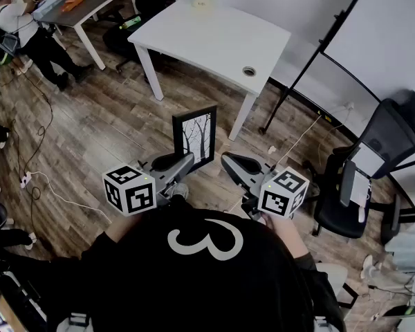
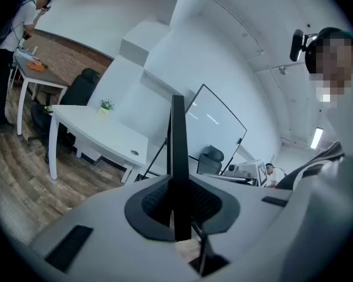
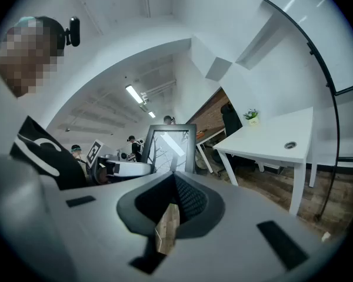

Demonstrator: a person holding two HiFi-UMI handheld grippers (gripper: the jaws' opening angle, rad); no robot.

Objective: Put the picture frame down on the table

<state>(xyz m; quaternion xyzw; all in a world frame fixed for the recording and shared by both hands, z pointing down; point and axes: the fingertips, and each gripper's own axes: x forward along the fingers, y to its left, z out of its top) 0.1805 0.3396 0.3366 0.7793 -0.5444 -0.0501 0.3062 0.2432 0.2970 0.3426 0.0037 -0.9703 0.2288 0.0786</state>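
Head view: left gripper point(image 1: 185, 160) clamps the black picture frame point(image 1: 195, 138) upright over the floor, short of the white table point(image 1: 214, 37); right gripper point(image 1: 229, 163) closed, empty; carry it forward, lower it gently.

Black frame point(image 1: 194, 138), white bench point(image 1: 214, 37), brown floor point(image 1: 90, 130).
The frame borders a black-and-white bare-tree print; my left claw point(image 1: 185, 161) and right claw point(image 1: 229, 163) are grey with black pads point(image 3: 191, 198), their cubes point(image 1: 130, 189) white with black squares.
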